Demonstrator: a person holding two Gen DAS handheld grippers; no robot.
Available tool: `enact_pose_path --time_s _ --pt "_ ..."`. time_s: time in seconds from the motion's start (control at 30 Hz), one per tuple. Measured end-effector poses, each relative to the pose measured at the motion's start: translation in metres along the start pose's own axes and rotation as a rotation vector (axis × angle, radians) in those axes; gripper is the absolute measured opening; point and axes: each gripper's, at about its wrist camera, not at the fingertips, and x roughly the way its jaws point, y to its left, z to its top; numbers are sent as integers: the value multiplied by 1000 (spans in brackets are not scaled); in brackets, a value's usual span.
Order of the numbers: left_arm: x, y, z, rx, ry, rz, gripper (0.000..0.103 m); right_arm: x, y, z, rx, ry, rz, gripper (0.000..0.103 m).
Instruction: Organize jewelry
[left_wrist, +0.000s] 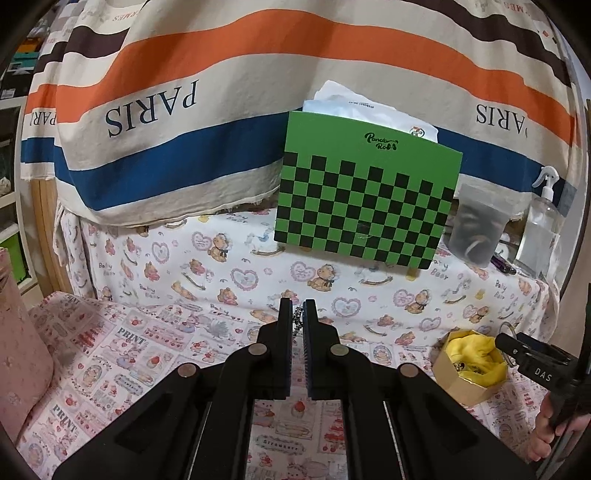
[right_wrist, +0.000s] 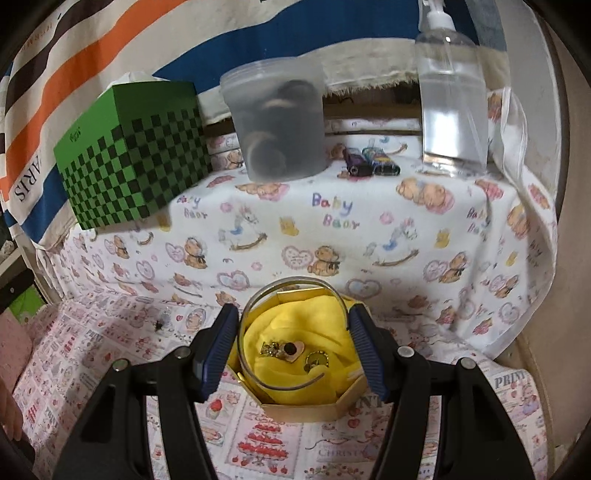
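Striped "PARIS" cloth (left_wrist: 155, 110) draped behind. Bear-print cloth (right_wrist: 332, 229) over raised ledge, bearing green checkered box (right_wrist: 133, 155), frosted tub (right_wrist: 277, 122), clear spray bottle (right_wrist: 452, 99). Gold octagonal box (right_wrist: 306, 402), yellow-lined, small jewelry (right_wrist: 284, 349) inside. Right gripper (right_wrist: 291, 350) clamped on thin bangle (right_wrist: 255, 306) above that box. Left gripper (left_wrist: 297, 314) pinched on beaded chain (left_wrist: 297, 321), well apart from the box.

A cream cloth with brown, orange and blue stripes (left_wrist: 229, 96) hangs across the back, printed "PARIS". Below it a raised ledge wears a white teddy-bear sheet (right_wrist: 332, 229), and the lower surface a pink strawberry-print cloth (left_wrist: 122, 354). The light is soft, indoor.
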Motion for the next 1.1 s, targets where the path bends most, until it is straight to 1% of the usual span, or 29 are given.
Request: enact_pose_path --time_s 0.13,0.17,0.2,0.23,0.3,0.33,0.4,0.47,0.57,0.63,0.67,0.73,0.77,0.8,0.83,0.93,1.0,1.1 --pt "-2 -2 -1 18 -16 11 4 4 -4 -1 26 8 27 60" --pt "-1 -4 -2 27 -16 11 4 3 -5 -1 37 10 42 66" --pt "-1 -5 -1 31 -14 6 4 1 -6 -1 44 6 64 69" --pt "-2 -6 -1 26 -7 -5 4 -2 -7 -1 44 2 81 69" --pt "-7 -10 4 11 -7 -43 4 -11 -7 0 36 -16 107 76" --pt "-11 -14 8 9 -17 -60 4 -17 -9 1 42 -30 117 77" --pt "-17 -26 17 22 -34 -70 4 -24 -14 4 69 -41 130 78" --pt "-20 -44 27 40 -38 -85 4 -29 -25 7 123 -47 135 78" --pt "-18 -71 40 55 -5 -142 4 -33 -42 10 195 -57 112 80" --pt "-13 -92 47 72 18 -176 4 -35 -51 9 207 -68 72 80" --pt "-10 -104 49 79 26 -184 4 -36 -55 9 213 -70 54 82" --pt "-3 -125 47 97 45 -175 4 -34 -62 8 233 -71 23 88" --pt "-1 -134 45 117 51 -172 4 -33 -65 7 247 -71 -8 92" --pt "2 -144 42 134 55 -175 4 -33 -67 6 253 -72 -33 92" --pt "7 -152 40 148 64 -181 4 -31 -69 6 251 -72 -43 92" --pt "27 -173 37 162 128 -209 4 -27 -72 4 262 -69 -52 94" --pt "37 -186 36 178 143 -224 4 -22 -73 2 268 -57 -50 95" --pt "50 -201 31 206 161 -225 4 -16 -74 -1 268 -34 -63 95"
